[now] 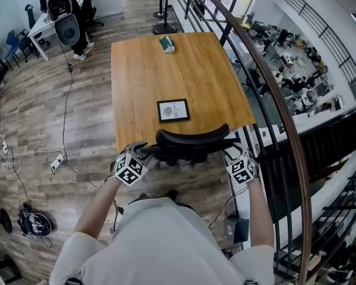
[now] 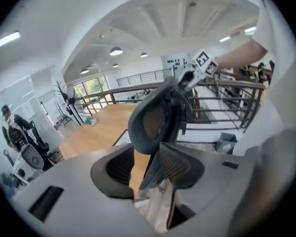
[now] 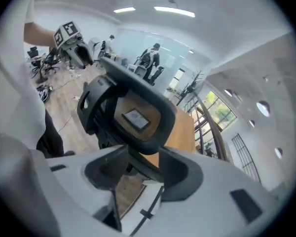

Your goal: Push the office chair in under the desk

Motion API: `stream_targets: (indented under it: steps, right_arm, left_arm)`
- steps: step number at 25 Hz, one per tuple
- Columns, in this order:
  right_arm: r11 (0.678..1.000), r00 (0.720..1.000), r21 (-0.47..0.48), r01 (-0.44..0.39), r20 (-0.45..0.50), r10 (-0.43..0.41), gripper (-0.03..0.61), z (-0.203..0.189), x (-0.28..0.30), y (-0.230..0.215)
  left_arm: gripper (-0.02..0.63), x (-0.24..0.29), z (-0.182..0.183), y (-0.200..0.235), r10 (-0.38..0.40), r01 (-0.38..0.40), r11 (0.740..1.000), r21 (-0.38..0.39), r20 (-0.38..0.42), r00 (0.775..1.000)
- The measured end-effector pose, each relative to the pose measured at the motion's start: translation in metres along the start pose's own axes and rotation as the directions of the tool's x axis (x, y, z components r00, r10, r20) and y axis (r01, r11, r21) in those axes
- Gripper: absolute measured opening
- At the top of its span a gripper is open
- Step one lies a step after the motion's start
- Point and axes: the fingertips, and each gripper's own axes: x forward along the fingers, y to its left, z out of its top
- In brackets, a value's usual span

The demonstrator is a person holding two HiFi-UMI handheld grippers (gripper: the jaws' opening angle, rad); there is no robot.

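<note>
Straddling chair (image 1: 193, 140) ends: left gripper (image 1: 141, 152); right gripper (image 1: 237, 154)

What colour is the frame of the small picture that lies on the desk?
The picture frame is black; the head view shows it best.

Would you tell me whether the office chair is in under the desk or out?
In, it seems: the office chair stands with its back at the near edge of the desk; no seat shows outside it.

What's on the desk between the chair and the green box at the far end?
A small framed picture lies flat there; otherwise bare desk between chair and box. Head view shows it.
</note>
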Motion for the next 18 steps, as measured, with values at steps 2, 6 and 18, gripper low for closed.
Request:
stream_targets:
  steps: [2, 6, 18]
  right_arm:
    - [0.992, 0.998, 0.119, 0.029, 0.046, -0.035, 0.192, 0.016, -0.016, 0.003]
    - [0.952, 0.984, 0.304, 0.041, 0.151, -0.09, 0.158, 0.056, -0.052, 0.016]
    - [0.869, 0.898, 0.485, 0.092, 0.337, -0.283, 0.035, 0.143, -0.14, 0.021]
  left_arm:
    - [0.141, -0.017, 0.016, 0.008, 0.005, 0.0, 0.997, -0.073, 0.076, 0.997]
    - [0.104, -0.051, 0.041, 0.022, 0.032, -0.001, 0.988, -0.154, 0.199, 0.98]
    - [0.011, -0.116, 0.096, 0.041, 0.081, 0.004, 0.977, -0.212, 0.394, 0.916]
